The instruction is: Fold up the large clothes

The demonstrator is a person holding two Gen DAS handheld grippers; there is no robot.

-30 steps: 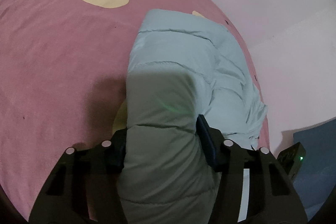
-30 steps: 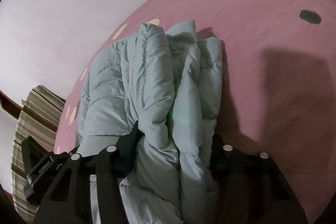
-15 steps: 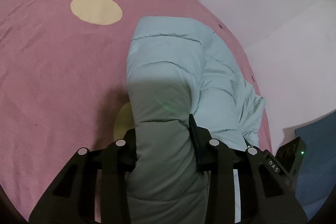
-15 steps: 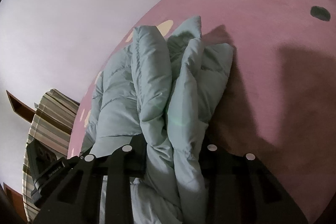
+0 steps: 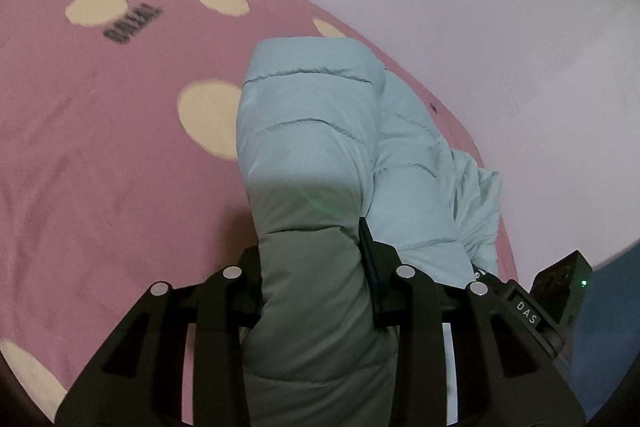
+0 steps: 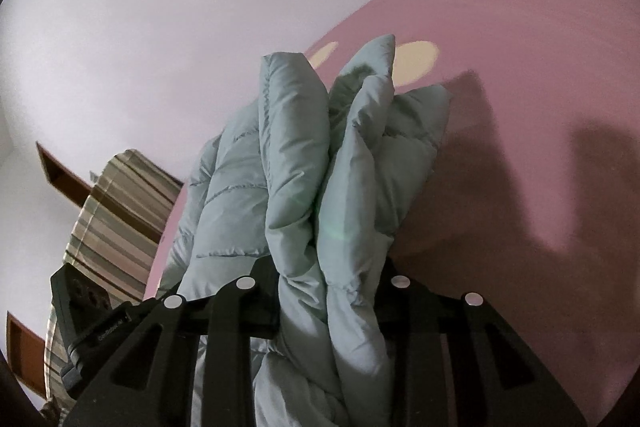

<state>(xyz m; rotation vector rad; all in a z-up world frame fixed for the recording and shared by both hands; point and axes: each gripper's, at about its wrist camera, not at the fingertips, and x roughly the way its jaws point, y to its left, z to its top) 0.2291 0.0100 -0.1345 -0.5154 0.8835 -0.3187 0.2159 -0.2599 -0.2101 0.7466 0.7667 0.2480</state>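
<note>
A pink spotted bedspread (image 5: 100, 155) fills my view, and the pale blue puffer jacket (image 5: 320, 131) lies bunched on it by the wall. My left gripper (image 5: 312, 267) clamps one padded edge, my right gripper (image 6: 328, 279) a thicker bundle. I judge I'm mid-fold; next I must carry both edges across together, evenly.

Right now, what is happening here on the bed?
A person is folding a pale blue puffer jacket on a pink spotted bedcover with two handheld grippers. The left gripper is clamped on one thick padded fold. The right gripper is clamped on a bunched part of the same jacket. The gripped parts are raised off the cover; the rest of the jacket lies on it. The fold is not yet laid flat.
</note>
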